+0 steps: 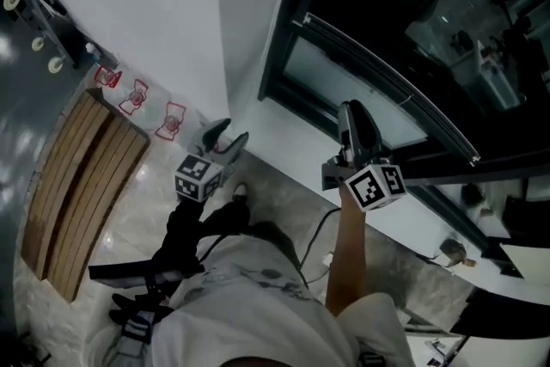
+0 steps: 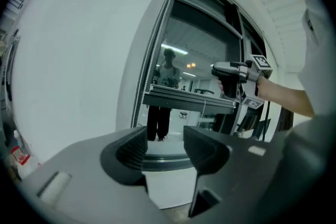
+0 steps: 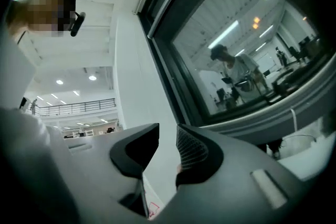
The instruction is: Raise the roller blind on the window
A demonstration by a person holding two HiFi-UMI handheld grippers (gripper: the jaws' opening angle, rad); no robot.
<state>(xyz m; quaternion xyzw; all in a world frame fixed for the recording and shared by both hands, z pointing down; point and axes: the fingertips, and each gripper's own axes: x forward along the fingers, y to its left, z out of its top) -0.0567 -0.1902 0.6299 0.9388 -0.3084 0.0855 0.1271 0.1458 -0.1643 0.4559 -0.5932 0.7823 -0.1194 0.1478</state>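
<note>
The window [image 1: 412,4] is dark glass in a black frame. Across it runs the roller blind's grey bottom rail [image 1: 387,86], which also crosses the left gripper view [image 2: 191,99] and sits low at the right of the right gripper view [image 3: 294,113]. A bead chain [image 2: 147,60] hangs along the frame's left edge. My left gripper [image 1: 225,133] [image 2: 165,139] is open and empty, held short of the frame and pointing at it. My right gripper [image 1: 354,116] [image 3: 168,136] is also open with nothing between its jaws, close to the glass; in the left gripper view it [image 2: 220,68] hangs just above the rail.
A white wall pillar [image 1: 172,4] stands left of the window. A white sill [image 1: 430,219] runs under the frame. A slatted wooden bench [image 1: 82,185] lies at the left, near red bow stickers [image 1: 136,97]. A cable [image 1: 322,223] trails by the person's legs.
</note>
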